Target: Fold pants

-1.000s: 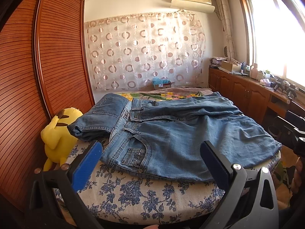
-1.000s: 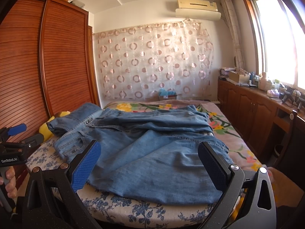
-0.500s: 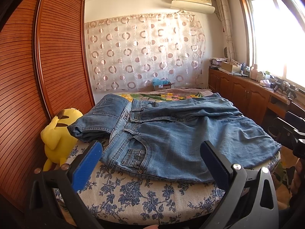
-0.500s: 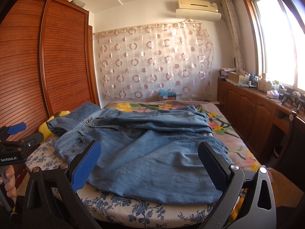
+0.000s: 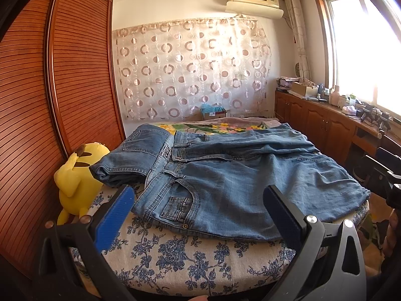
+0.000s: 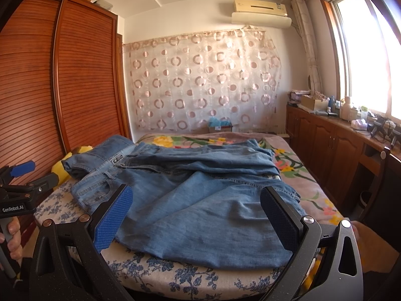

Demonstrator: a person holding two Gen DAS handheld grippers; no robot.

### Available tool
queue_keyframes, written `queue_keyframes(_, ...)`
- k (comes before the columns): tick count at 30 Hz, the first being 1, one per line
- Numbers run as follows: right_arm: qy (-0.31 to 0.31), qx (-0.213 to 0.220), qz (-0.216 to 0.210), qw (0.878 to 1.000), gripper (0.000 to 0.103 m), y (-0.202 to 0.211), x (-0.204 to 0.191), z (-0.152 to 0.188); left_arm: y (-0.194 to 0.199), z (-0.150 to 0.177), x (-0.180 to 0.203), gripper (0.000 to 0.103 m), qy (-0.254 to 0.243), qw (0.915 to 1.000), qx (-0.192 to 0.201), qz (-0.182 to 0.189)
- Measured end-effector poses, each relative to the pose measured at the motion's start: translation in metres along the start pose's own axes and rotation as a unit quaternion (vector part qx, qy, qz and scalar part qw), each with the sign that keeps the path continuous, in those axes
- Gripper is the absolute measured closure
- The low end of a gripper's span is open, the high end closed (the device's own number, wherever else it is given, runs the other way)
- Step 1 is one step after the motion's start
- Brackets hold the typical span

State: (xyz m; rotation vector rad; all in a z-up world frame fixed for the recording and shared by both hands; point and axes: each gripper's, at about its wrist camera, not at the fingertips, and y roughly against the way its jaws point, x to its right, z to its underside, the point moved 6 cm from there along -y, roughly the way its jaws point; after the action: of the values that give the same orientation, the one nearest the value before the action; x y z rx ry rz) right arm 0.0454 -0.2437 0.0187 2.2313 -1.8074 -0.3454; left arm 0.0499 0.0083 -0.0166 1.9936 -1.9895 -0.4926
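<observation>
Blue denim pants (image 5: 225,175) lie loosely heaped across the near end of a bed (image 5: 200,258), waistband to the left, legs bunched to the right. In the right wrist view the same pants (image 6: 200,200) spread toward the bed's front edge. My left gripper (image 5: 198,215) hovers open in front of the bed, near the pocket and button, holding nothing. My right gripper (image 6: 196,215) is open too, just short of the leg fabric. The left gripper (image 6: 22,173) also shows at the far left of the right wrist view, held by a hand (image 6: 12,240).
A yellow plush toy (image 5: 77,175) sits between the bed and the slatted wooden wardrobe (image 5: 50,100) on the left. Wooden cabinets (image 5: 325,128) with clutter run under the window on the right. A patterned curtain (image 5: 193,72) hangs behind the bed.
</observation>
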Motion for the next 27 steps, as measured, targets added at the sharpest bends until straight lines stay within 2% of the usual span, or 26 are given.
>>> queue_keyframes(27, 0.0, -0.001, 0.0, 1.0, 0.0, 0.0002, 0.0013, 0.0, 0.0007, -0.002, 0.001, 0.0, 0.0, 1.0, -0.002, 0.002)
